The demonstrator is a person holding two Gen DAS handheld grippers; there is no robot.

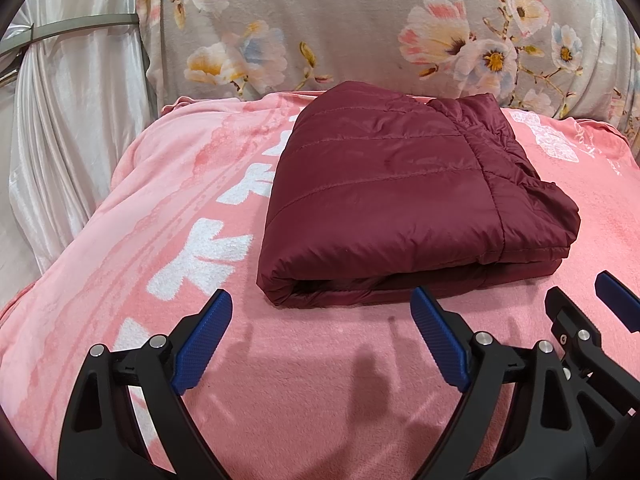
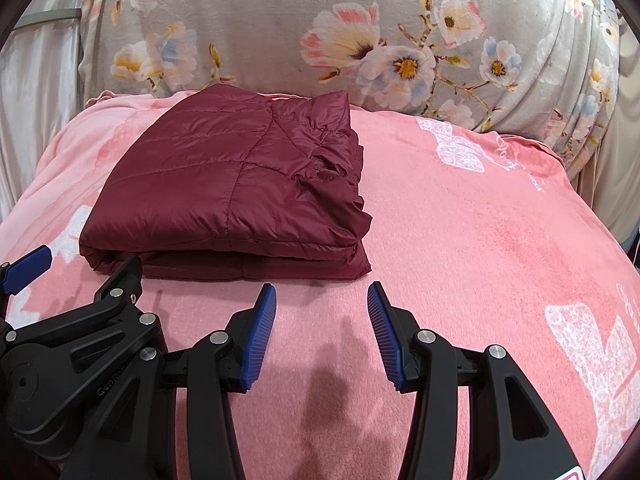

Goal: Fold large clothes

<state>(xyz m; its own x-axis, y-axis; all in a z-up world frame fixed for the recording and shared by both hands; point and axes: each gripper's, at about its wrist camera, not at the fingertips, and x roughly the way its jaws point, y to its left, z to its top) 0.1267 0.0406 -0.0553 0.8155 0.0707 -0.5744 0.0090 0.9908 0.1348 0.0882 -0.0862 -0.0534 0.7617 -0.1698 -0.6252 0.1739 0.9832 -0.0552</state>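
Left wrist view: the jacket (image 1: 400,200), maroon and quilted, lies folded into a compact rectangular bundle on the pink blanket (image 1: 160,208), towards the far end near the floral cover (image 1: 360,20). Layers are stacked; the near edge shows a rounded fold at the left corner and an open seam along the front. The right side is rumpled where gathered fabric bunches.

Left tool (image 1: 322,312) hovers over bare blanket just short of the jacket's near edge, jaws spread wide, nothing between them. Its right finger tip sits close to the bundle's front edge; contact cannot be confirmed.

Right wrist view: right tool (image 2: 322,306) likewise hangs above the blanket, jaws moderately wide and empty, set near the jacket's (image 2: 228,184) front right corner but apart from it. Both tools sit side by side, each visible in the other's view.

Assessment: folding appears essentially complete; the step in hand looks like release and inspection. Should a further move be required, it calls for tidying the bunched right side or one more fold, gripping all layers together at the near corners so that the slippery shell does not slide apart.
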